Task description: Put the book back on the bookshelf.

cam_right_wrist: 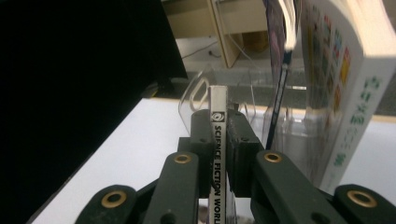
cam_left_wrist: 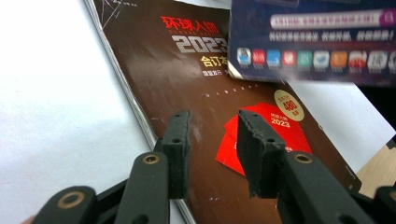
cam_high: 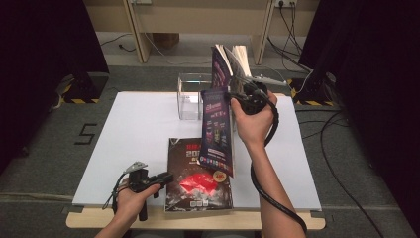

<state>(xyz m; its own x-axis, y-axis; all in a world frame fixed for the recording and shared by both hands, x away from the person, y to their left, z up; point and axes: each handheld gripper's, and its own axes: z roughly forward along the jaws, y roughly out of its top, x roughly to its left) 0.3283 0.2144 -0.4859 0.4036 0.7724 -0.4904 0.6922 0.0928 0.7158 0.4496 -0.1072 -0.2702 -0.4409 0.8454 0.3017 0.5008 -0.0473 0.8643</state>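
A purple magazine (cam_high: 216, 131) hangs upright above the table, gripped by its spine. My right gripper (cam_high: 236, 96) is shut on that spine, and the white spine (cam_right_wrist: 217, 154) runs between its pads (cam_right_wrist: 201, 135) in the right gripper view. A dark brown magazine (cam_high: 198, 178) with a red design lies flat near the table's front edge. My left gripper (cam_high: 166, 177) is at that magazine's left edge. Its jaws stand open over the brown cover (cam_left_wrist: 187, 70) with nothing between them, the gripper (cam_left_wrist: 212, 140) low above the cover. The purple magazine's lower edge (cam_left_wrist: 317, 42) hangs just beyond.
A clear plastic holder (cam_high: 189, 101) stands at the back of the white board (cam_high: 133, 134), with upright books (cam_high: 233, 59) beside it. A white-spined book (cam_right_wrist: 348, 107) stands close to the right of my right gripper. Wooden table legs and cables lie beyond.
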